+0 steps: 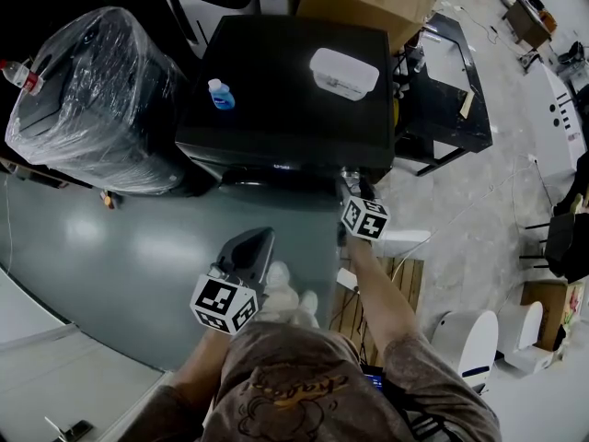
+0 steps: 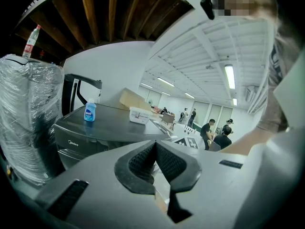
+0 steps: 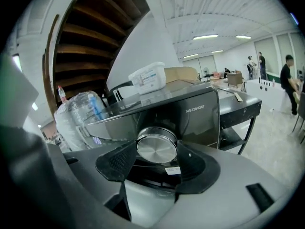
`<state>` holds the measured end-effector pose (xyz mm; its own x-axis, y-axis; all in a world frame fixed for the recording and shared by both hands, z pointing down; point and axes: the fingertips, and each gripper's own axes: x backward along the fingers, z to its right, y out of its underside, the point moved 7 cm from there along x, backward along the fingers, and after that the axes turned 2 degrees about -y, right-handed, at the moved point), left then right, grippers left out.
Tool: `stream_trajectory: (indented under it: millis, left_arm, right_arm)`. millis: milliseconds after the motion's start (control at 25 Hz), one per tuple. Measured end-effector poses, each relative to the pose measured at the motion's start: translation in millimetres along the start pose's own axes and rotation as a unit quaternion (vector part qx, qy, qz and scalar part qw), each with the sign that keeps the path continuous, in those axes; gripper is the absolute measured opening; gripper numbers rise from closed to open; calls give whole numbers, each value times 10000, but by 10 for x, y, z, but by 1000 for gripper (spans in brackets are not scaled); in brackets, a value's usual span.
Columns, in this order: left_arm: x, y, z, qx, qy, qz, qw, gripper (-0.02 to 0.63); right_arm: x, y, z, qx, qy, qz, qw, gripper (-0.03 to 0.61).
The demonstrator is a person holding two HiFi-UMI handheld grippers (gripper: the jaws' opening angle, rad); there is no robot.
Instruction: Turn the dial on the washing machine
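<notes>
The dark washing machine [image 1: 285,109] stands in front of me. In the right gripper view its round silver dial [image 3: 157,144] sits on the front panel, below the label. My right gripper [image 3: 157,152] is shut on the dial, one pad [image 3: 117,160] at each side of its rim. In the head view this gripper [image 1: 351,188] is pressed up to the machine's front right, and the dial itself is hidden. My left gripper [image 1: 248,251] hangs back over the floor, shut [image 2: 155,146] with nothing in it.
A blue bottle [image 1: 220,94] and a white lidded box [image 1: 343,72] rest on the machine's top. A plastic-wrapped bulky item [image 1: 92,99] stands at its left, a black table [image 1: 451,99] at its right, a wooden pallet [image 1: 354,307] underfoot. People stand far off [image 2: 209,130].
</notes>
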<state>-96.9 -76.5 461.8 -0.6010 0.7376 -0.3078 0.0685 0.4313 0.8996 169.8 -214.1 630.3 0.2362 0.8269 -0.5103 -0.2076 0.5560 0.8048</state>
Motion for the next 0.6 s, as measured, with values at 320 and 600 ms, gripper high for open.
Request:
stream_trajectory:
  millis: [320,600]
  left_arm:
    - [-29,-7,54,5,60,15,10000,-8]
    - [8,21,19,40,54,30,10000,-8]
  right_arm:
    - [2,49,97,-1379,-458,387,9886,262]
    - [-4,70,141,-2749,-682,678,9566,263]
